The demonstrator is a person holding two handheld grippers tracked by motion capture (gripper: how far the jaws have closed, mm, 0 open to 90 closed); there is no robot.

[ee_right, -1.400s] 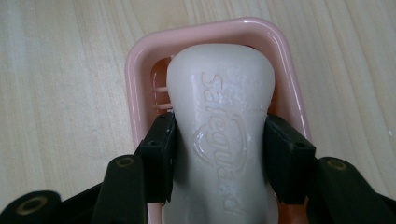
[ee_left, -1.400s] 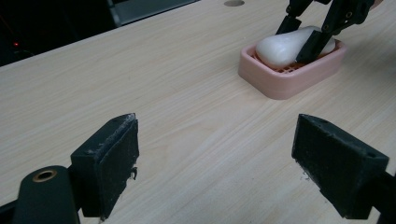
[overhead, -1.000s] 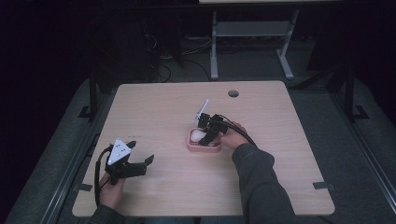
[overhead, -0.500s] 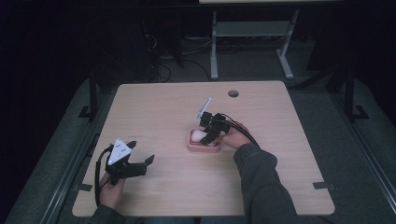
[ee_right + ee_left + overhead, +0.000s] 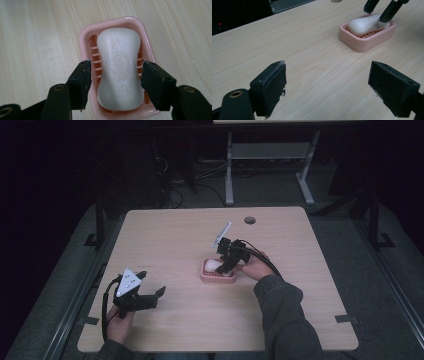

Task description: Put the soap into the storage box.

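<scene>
With its jaws just opened apart off the soap bar (image 5: 119,70) lying in the pink soap dish (image 5: 85,37) at the table's (image 5: 170,235) centre, the right tool (image 5: 115,75) should lift straight up without nudging either, while the left tool (image 5: 329,82) at seven o'clock stays wide apart and idle.

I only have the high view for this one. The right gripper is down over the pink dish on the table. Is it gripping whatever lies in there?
Observer: No. In the right gripper view the right gripper has just been opening its jaws. A white soap bar lies between them in the dish, and there is a gap at the left pad.
Operator: Any marking on the bar?
Observer: Yes. Raised lettering runs along its top face, with a shield-like emblem in the middle.
Operator: Is the dish floor solid?
Observer: No, it is slotted. Pink ribs show beside the bar.
</scene>
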